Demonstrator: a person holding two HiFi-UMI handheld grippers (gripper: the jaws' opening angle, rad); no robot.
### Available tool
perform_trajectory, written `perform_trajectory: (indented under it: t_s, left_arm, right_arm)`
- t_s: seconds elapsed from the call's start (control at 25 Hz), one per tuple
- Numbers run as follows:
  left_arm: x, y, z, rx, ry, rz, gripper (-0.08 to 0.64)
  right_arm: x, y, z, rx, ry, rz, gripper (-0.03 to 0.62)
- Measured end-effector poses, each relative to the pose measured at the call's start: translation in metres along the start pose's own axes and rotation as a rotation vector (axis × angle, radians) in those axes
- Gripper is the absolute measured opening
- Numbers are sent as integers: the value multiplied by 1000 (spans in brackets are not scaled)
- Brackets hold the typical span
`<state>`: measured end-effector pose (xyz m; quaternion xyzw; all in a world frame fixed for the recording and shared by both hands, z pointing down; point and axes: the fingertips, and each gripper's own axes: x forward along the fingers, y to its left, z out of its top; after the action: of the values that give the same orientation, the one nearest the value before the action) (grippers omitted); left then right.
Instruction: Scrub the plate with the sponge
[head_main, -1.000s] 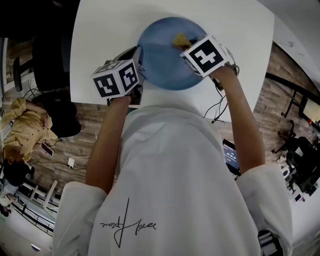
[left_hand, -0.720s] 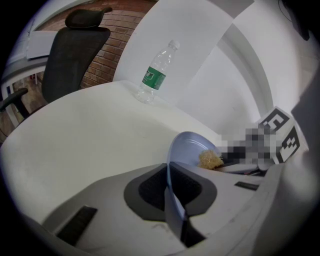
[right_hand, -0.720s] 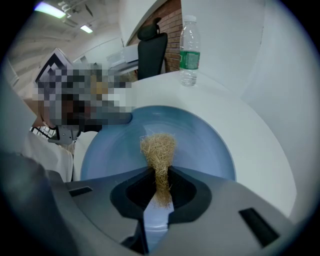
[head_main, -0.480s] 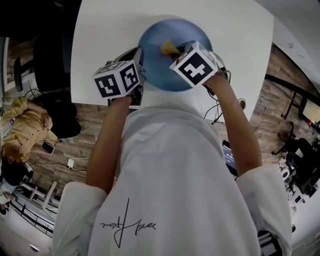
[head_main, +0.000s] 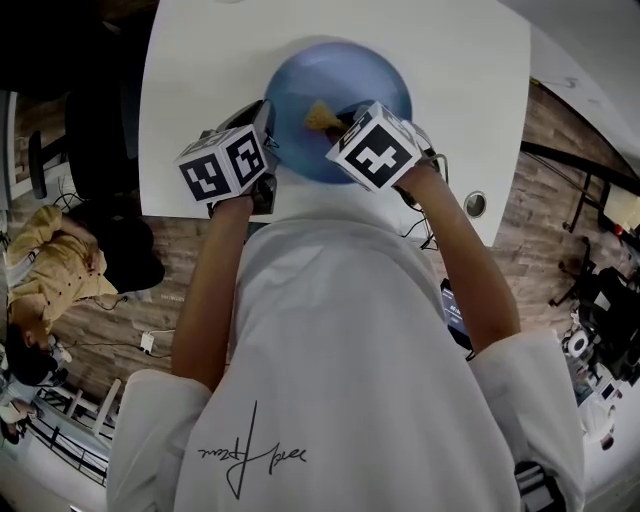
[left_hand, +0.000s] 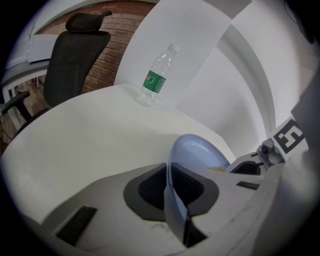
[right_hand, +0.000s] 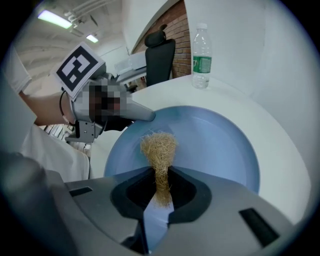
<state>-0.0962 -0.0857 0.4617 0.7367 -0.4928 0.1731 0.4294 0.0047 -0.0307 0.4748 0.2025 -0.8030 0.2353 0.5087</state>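
Presently, scrubbing on a slackening hold.
Head view: plate (head_main: 350, 75) on table (head_main: 200, 60). Left gripper view: left gripper (left_hand: 172, 190), jaws just opening, loosely straddles its rim; it may skid. Right gripper view: right gripper (right_hand: 160, 192) pinches sponge (right_hand: 159, 145) on plate.

Ceiling strip lights (right_hand: 52, 19) are shining from above, washing out the white tabletop (head_main: 200, 60) and laying a soft sheen on the plate (right_hand: 210, 145). Both gripper views are bending and darkening toward their corners.
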Motion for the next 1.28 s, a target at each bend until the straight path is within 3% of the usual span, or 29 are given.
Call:
perform_trajectory:
  t_s: [0.24, 0.56, 0.8, 1.0, 1.28]
  left_arm:
    - [-12, -2, 3, 42, -23, 19, 58]
    - [-55, -30, 24, 84, -135, 23, 57]
    - [-93, -83, 42, 115, -241, -94, 8]
    - [-125, -123, 52, 151, -323, -223, -9]
    - [-160, -163, 51, 266, -404, -286, -6]
  right_arm:
    - [-27, -4, -4, 42, -67, -11, 45]
    - [-83, -12, -11, 112, -250, -12, 44]
    - [-128, -5, -10, 107, -389, -18, 44]
    - [-167, -2, -6, 90, -500, -139, 44]
    - [-216, 18, -5, 116, -651, -181, 44]
